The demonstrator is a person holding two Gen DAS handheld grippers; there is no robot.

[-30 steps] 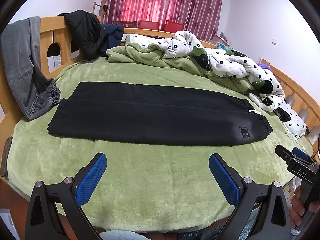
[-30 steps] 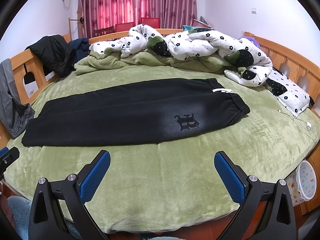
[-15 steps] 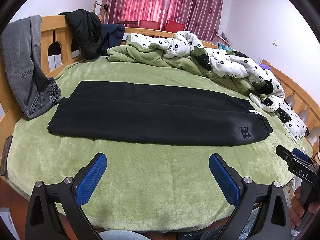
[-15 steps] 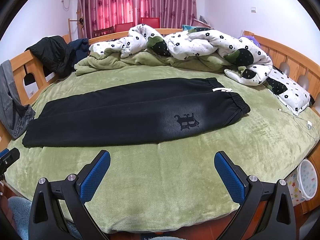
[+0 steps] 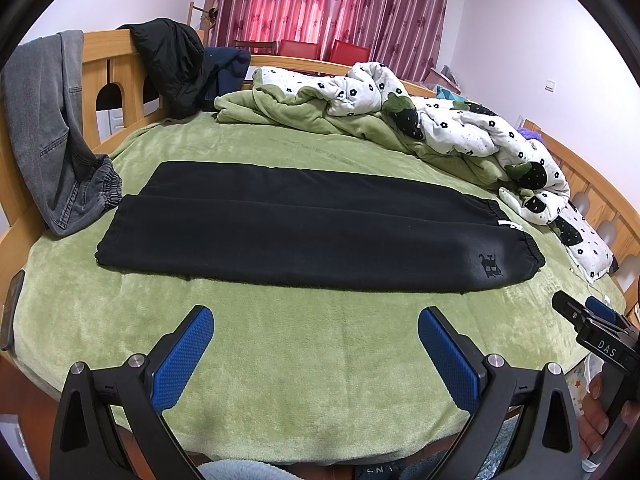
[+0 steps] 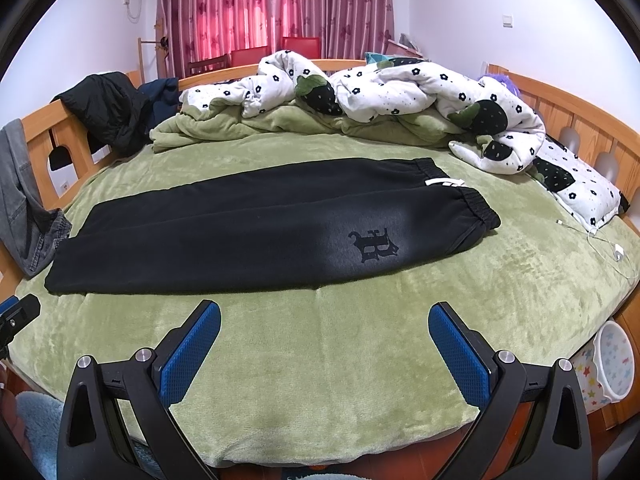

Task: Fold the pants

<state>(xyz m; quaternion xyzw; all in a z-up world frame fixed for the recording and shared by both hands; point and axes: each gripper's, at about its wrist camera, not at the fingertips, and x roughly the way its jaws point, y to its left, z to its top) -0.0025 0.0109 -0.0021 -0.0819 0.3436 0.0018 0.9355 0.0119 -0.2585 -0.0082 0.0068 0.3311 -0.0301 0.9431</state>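
Pants (image 5: 316,232) lie flat mid-frame on the bed (image 5: 304,360), legs stacked for folding; left tool (image 5: 316,344) and right tool (image 6: 324,340) hover apart, empty, at bottom.

Even, bright indoor light, pink glow through curtains (image 5: 332,4), sharp focus, strong fisheye edge warp.

- The grey jeans (image 6: 24,208) were cut off by the right wrist view's left edge.
- The starred bucket (image 6: 614,360) sat partly hidden behind the bed (image 6: 320,360) corner.
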